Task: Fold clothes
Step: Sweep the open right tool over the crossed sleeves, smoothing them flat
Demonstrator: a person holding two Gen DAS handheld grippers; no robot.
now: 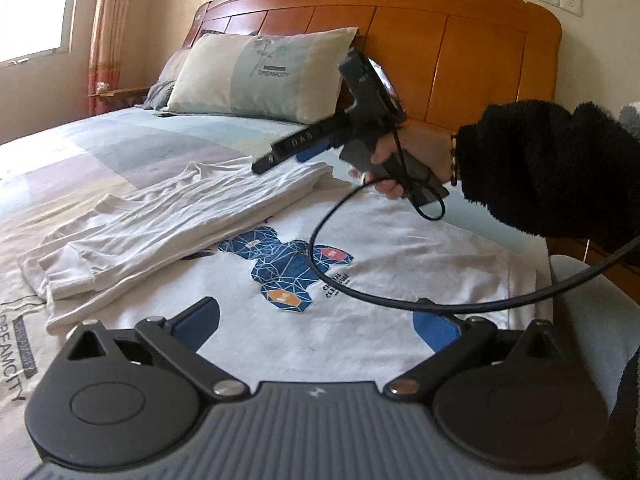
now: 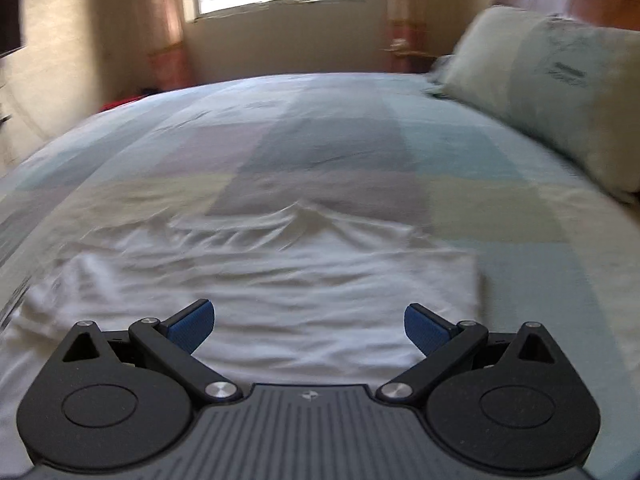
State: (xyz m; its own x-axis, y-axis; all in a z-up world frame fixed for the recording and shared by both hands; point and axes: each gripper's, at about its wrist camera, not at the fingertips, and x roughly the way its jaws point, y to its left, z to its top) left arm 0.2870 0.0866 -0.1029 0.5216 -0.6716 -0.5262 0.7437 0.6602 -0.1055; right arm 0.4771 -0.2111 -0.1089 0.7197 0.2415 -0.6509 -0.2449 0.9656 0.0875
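Left wrist view shows my T-shirt [image 1: 360, 264] on the bed [image 1: 100, 148], far side folded in; both grippers [image 1: 316, 324] [image 2: 310, 328] gape empty, so next I grab the near edge.

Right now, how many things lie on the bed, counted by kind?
White shirt with blue print, one side folded over: 1
Pillows: 2, a pale green pillow and a grey pillow behind it
Crumpled grey cloth: 1
Total: 4

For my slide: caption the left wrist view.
Open left gripper above a white printed shirt, one side folded, on the bed.
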